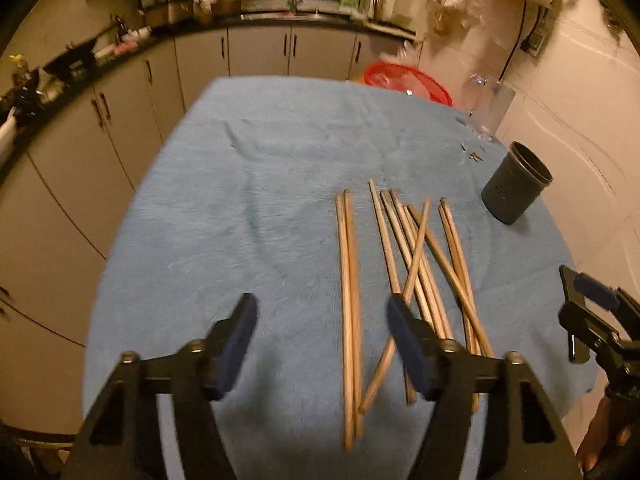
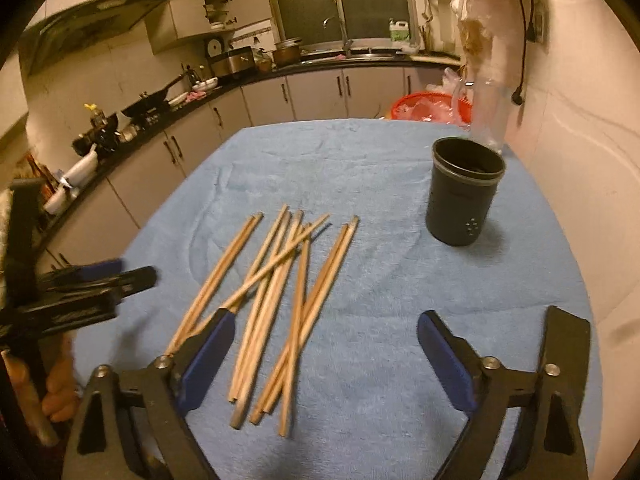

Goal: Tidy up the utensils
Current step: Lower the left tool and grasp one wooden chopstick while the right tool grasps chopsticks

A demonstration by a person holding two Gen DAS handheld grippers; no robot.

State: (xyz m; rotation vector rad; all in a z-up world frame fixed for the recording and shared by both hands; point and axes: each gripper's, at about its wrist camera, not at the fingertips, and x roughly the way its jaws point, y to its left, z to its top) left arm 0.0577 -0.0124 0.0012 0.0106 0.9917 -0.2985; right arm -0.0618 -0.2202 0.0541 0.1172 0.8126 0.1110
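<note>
Several wooden chopsticks [image 1: 349, 280] lie loose and partly crossed on a table under a blue towel [image 1: 240, 200]. A black cylindrical holder [image 1: 514, 188] stands upright beyond them, to the right. My left gripper [image 1: 322, 312] hovers open over the near ends, with one straight pair seen between its jaws but not touched. In the right wrist view the chopsticks [image 2: 262, 304] spread left of centre and the holder [image 2: 460, 196] stands far right. My right gripper [image 2: 326, 320] is open and holds nothing. Each view shows the other gripper at its edge: right gripper [image 1: 592, 312], left gripper [image 2: 100, 280].
A red basket [image 2: 428, 106] and a clear plastic container [image 2: 488, 112] stand past the table's far right corner. Small metal bits [image 1: 474, 156] lie near the holder. Kitchen cabinets [image 1: 120, 128] curve around the left and back. A wall [image 2: 568, 152] runs along the right.
</note>
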